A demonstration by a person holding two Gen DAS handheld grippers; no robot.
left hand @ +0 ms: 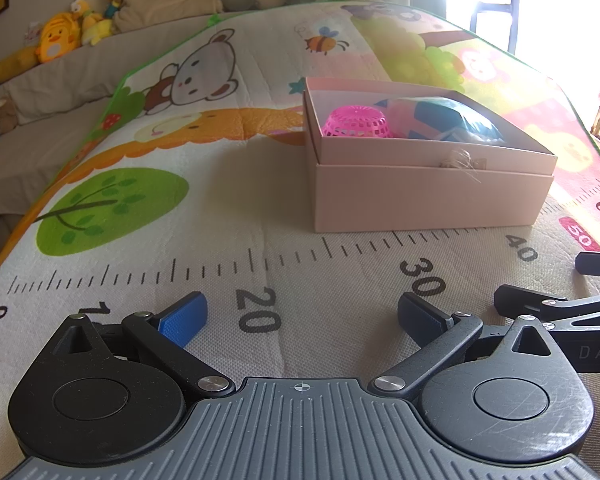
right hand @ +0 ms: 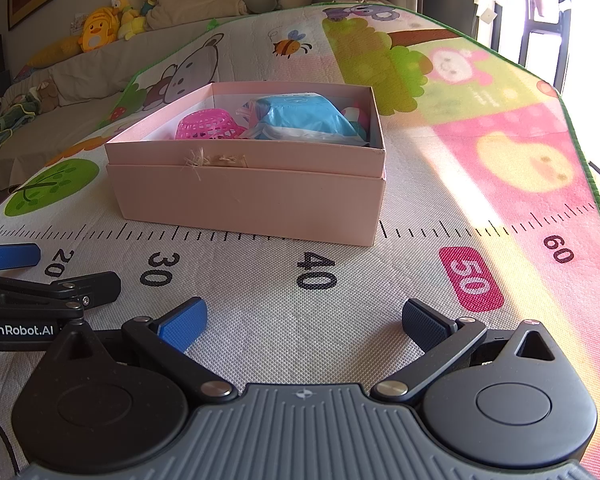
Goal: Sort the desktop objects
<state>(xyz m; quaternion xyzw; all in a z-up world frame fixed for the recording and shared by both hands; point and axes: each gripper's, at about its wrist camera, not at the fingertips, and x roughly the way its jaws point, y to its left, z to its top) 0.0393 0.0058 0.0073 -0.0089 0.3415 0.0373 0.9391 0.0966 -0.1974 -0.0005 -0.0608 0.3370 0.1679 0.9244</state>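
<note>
While both grippers rest low on the mat, the scene reads:
Left gripper (left hand: 302, 318): fingers spread wide, nothing held.
Right gripper (right hand: 304, 322): fingers spread wide, nothing held.
Pink box (right hand: 260, 200): on the play mat (right hand: 260, 320) ahead, long axis along the printed ruler.
Contents: pink basket (right hand: 208, 125), upside down; blue packet (right hand: 300, 114), possibly plastic-wrapped.

Plush toys (right hand: 100, 32) along sofa (right hand: 60, 76)
</note>
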